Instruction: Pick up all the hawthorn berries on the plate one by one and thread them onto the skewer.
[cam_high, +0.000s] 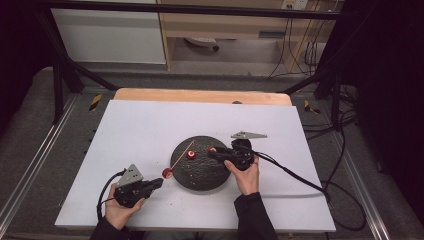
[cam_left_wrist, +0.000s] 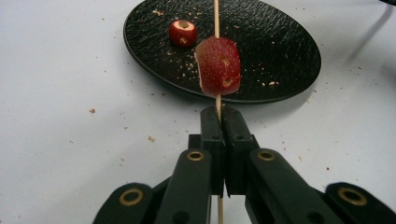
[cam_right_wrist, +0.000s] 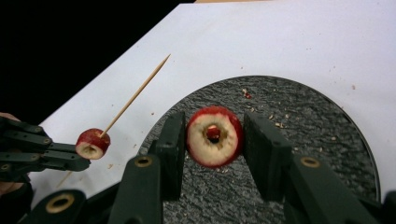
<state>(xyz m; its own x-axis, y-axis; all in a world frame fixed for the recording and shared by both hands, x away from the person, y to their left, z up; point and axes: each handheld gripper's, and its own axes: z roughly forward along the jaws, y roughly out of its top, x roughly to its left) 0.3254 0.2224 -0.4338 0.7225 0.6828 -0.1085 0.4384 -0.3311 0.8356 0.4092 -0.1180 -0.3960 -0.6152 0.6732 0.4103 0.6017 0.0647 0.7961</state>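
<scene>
A black round plate (cam_high: 200, 175) lies mid-table. My left gripper (cam_high: 160, 181) (cam_left_wrist: 219, 116) sits just off its left rim, shut on a thin wooden skewer (cam_left_wrist: 216, 18) that slants up over the plate. One red cored fruit piece (cam_left_wrist: 218, 65) (cam_high: 166, 173) is threaded on the skewer right above the jaws. A second red piece (cam_left_wrist: 182, 32) (cam_high: 191, 155) rests on the plate. My right gripper (cam_high: 211, 151) (cam_right_wrist: 214, 140) hovers over the plate's right half, shut on a third red piece (cam_right_wrist: 214, 156) whose pale cored face points at the camera.
The white table sheet (cam_high: 150, 125) carries crumbs around the plate. A wooden table edge (cam_high: 200, 95) runs along the back. Cables (cam_high: 300, 177) trail to the right from the right gripper. The left gripper (cam_right_wrist: 46, 154) with its skewered piece appears at the left of the right gripper view.
</scene>
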